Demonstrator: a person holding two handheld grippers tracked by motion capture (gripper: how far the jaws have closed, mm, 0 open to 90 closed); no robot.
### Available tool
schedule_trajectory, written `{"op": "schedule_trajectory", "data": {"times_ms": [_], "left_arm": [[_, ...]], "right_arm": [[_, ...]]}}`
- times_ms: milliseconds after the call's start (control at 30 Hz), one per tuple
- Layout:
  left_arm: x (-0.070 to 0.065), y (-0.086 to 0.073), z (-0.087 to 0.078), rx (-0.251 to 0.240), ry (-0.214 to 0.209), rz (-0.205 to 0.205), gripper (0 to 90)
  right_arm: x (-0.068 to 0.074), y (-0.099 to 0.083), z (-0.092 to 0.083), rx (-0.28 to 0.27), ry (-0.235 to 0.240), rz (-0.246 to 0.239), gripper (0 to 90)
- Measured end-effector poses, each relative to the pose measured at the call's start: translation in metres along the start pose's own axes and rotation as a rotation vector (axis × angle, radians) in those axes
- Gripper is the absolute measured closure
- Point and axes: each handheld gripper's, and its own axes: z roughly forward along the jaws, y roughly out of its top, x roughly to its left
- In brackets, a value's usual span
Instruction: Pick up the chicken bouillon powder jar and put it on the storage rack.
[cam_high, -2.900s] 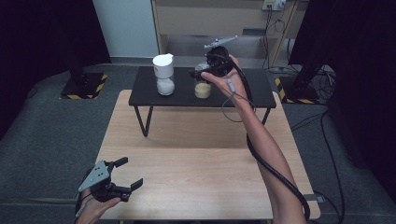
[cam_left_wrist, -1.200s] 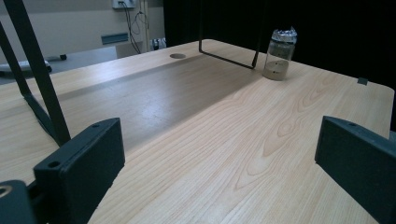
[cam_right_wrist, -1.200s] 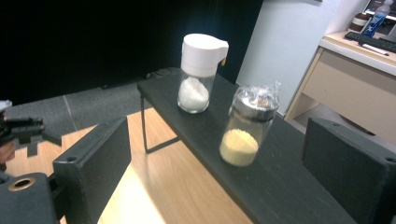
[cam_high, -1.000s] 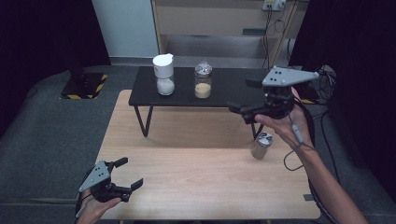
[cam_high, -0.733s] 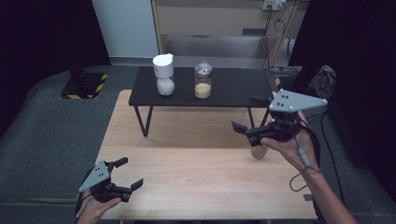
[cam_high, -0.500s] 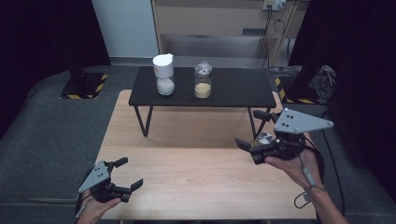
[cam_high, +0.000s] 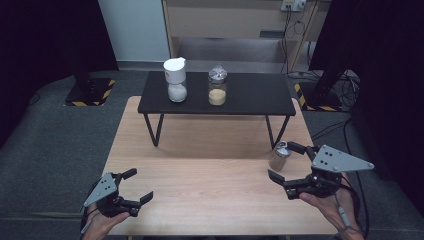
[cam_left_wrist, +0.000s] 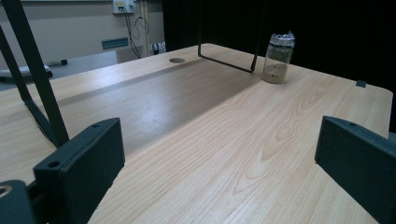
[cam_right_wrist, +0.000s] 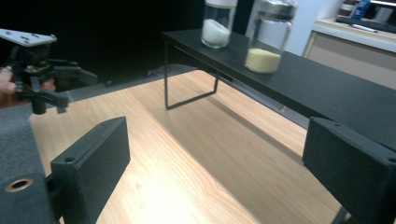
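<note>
Small foil-capped jar (cam_high: 279, 156) first: standing upright on the desk (cam_high: 210, 200) close to its right edge, just in front of the right leg of the black riser (cam_high: 250, 92), with a bit of pale stuff in the bottom as seen from the left gripper view (cam_left_wrist: 279, 58). Looks like the set-down step is finished and the pull-away is in hand. Right gripper (cam_high: 286, 162) hanging just near-side of the jar toward the near right corner, jaws spread wide and just been opening a touch more, nothing between them and no pad on the glass. Left gripper (cam_high: 140, 185) parked at the near left corner, jaws open too, empty. Still up on the riser: white-lidded jar (cam_high: 175, 80) and yellow-filled jar (cam_high: 217, 90), side by side but apart. Probably next: back up to the riser for one of those, so lift clear of the foil cap first, keep the jaws wide, come in level around the body without bumping its neighbour. Compared with about three seconds back: no jar on the desk then, right gripper up at the riser next to the yellow-filled jar. A second back: jar already down, gripper directly above it. Now lower and drawn toward the near edge. Left gripper same spot throughout.
</note>
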Motion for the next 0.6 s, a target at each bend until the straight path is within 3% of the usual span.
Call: {"op": "schedule_trajectory", "data": {"times_ms": [267, 600], "left_arm": [[-0.001, -0.001, -0.001, -0.008, 0.006, 0.003, 0.2], [-0.001, -0.001, -0.002, -0.011, 0.014, 0.004, 0.2]], "right_arm": [[0.001, -0.020, -0.009, 0.002, -0.038, 0.013, 7.6], [-0.002, -0.059, -0.005, 0.014, -0.053, 0.060, 6.8]]}}
